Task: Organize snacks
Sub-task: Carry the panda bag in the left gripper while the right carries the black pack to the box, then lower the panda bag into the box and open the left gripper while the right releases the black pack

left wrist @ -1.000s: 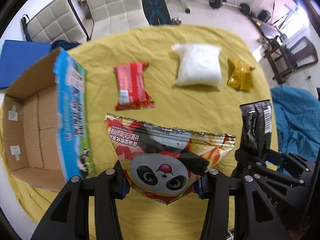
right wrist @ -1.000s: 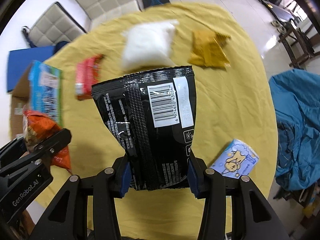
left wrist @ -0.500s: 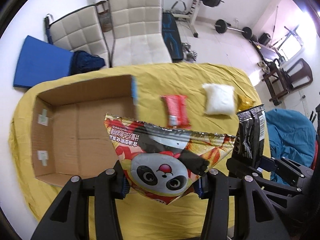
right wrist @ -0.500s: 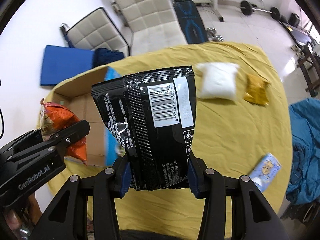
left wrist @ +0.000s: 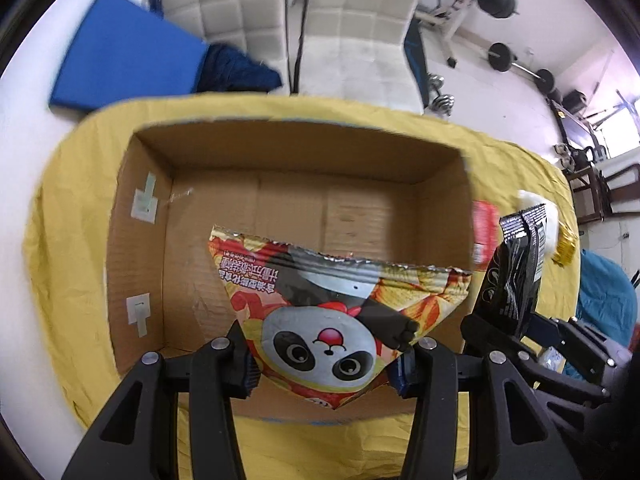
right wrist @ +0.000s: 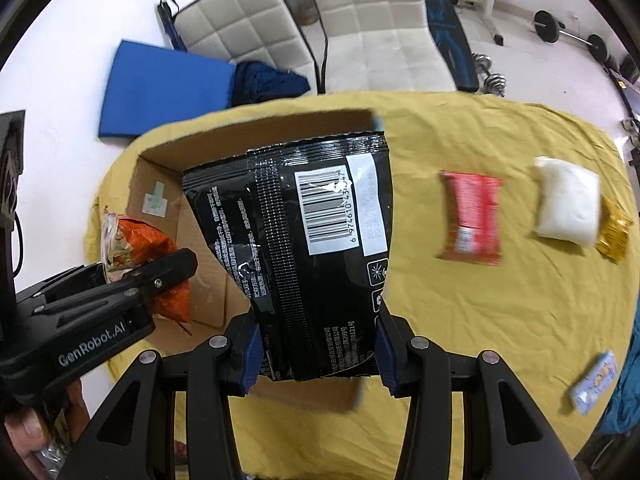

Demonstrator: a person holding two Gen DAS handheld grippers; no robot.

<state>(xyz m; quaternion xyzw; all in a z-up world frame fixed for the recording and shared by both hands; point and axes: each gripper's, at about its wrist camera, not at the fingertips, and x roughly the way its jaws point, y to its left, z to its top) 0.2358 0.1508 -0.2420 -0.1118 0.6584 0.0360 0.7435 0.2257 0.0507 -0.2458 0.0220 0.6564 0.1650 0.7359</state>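
My left gripper (left wrist: 324, 368) is shut on a panda-print snack bag (left wrist: 332, 312), held above the open cardboard box (left wrist: 168, 216), whose bare floor shows behind it. My right gripper (right wrist: 316, 356) is shut on a black snack bag (right wrist: 304, 248) with a barcode, hanging over the box's right part (right wrist: 208, 288). On the yellow cloth lie a red packet (right wrist: 472, 216), a white bag (right wrist: 568, 200), a gold packet (right wrist: 614, 228) and a small blue-white packet (right wrist: 594, 382). The left gripper with its orange bag (right wrist: 156, 256) shows at the left of the right wrist view.
The round table wears a yellow cloth (right wrist: 500, 320). Two white padded chairs (left wrist: 360, 20) stand behind it, beside a blue mat (left wrist: 120, 52) and dark cloth. Weights and a bench lie at the back right. A teal fabric heap (left wrist: 604, 300) sits right of the table.
Both grippers have swung left with their bags. The box, once at the far left, now lies directly under the panda bag, and the loose snacks have slid to the right.
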